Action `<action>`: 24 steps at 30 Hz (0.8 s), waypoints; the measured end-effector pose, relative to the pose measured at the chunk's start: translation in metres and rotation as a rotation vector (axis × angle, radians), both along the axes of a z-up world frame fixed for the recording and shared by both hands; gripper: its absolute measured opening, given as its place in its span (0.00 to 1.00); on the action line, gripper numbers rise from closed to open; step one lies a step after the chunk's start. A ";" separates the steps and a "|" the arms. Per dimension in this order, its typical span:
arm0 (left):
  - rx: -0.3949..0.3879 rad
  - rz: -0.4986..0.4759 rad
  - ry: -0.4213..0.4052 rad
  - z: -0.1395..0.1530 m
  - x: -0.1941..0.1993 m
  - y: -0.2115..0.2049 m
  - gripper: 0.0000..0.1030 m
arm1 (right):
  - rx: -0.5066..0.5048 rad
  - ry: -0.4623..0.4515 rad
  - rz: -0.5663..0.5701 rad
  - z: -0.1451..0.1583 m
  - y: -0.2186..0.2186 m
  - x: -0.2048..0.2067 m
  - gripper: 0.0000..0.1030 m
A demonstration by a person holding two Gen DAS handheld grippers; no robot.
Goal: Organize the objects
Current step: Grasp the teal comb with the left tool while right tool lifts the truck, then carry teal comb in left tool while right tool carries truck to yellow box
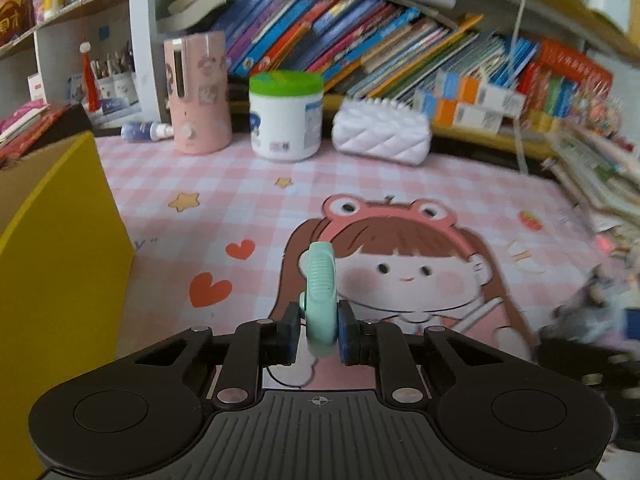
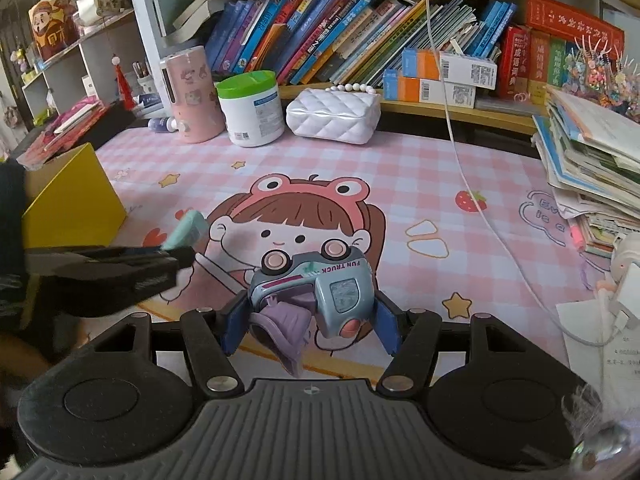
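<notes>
The left gripper [image 1: 319,330] is clamped on a mint-green plastic piece [image 1: 319,296], a narrow rounded part with a ribbed edge, held upright between the dark blue pads [image 1: 349,336]. In the right wrist view the same piece [image 2: 186,230] shows at the tip of the left gripper, between the yellow box [image 2: 76,200] and the cartoon girl print [image 2: 296,224].

The right gripper [image 2: 310,326] is clamped on a toy truck [image 2: 316,284], a glossy pale-blue plastic body with pink round wheels and the lettering "FUN TRUCK"; it is tipped over, wheels uppermost. A purple ribbed part [image 2: 286,330] hangs from its underside. The truck is held just in front of the girl print.

The surface is a smooth desk mat [image 2: 420,168] with a pink-and-white check, stars, hearts and a strawberry. Behind the girl print, along the mat's far edge, stand a pink cylindrical humidifier [image 2: 190,96], a white tub with a green lid [image 2: 250,108] and a white quilted handbag [image 2: 334,114] with a bead handle. Beyond them a shelf carries leaning books [image 2: 320,28]. Right of the print lies a loose stack of booklets [image 2: 592,164]; a white cable [image 2: 460,152] crosses the mat.
</notes>
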State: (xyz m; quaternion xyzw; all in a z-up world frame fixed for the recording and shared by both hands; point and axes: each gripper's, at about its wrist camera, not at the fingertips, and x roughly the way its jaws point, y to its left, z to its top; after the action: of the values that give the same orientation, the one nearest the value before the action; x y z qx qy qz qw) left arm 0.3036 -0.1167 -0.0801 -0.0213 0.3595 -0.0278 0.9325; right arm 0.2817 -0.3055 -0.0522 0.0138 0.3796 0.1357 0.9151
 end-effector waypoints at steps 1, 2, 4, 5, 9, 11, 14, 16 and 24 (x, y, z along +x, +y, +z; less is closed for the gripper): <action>-0.014 -0.004 -0.011 0.005 -0.006 0.001 0.17 | -0.004 0.002 -0.001 0.000 0.001 -0.002 0.59; -0.028 -0.007 -0.021 0.010 -0.012 0.002 0.17 | -0.009 0.004 -0.001 0.000 0.003 -0.005 0.59; -0.057 -0.016 -0.039 0.020 -0.025 0.004 0.17 | -0.015 0.008 -0.001 0.001 0.007 -0.011 0.59; -0.072 -0.020 -0.047 0.025 -0.032 0.006 0.17 | -0.019 0.012 0.001 0.001 0.011 -0.015 0.59; -0.117 -0.033 -0.071 0.040 -0.064 0.015 0.17 | -0.036 0.014 0.012 0.001 0.026 -0.031 0.59; -0.132 -0.033 -0.078 0.044 -0.079 0.021 0.17 | -0.041 0.017 0.019 0.002 0.034 -0.041 0.59; -0.139 -0.033 -0.089 0.049 -0.100 0.030 0.17 | -0.044 0.026 0.026 0.002 0.046 -0.055 0.59; -0.146 -0.033 -0.091 0.052 -0.116 0.039 0.17 | -0.052 0.030 0.034 0.003 0.055 -0.065 0.59; -0.158 -0.019 -0.093 0.058 -0.171 0.075 0.17 | -0.063 0.040 0.074 0.008 0.101 -0.108 0.59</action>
State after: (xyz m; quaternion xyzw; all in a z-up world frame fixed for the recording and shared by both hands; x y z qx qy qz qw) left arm 0.1328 -0.0418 -0.0223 -0.0900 0.3128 -0.0660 0.9432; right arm 0.1741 -0.2049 -0.0440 -0.0263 0.4021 0.1570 0.9016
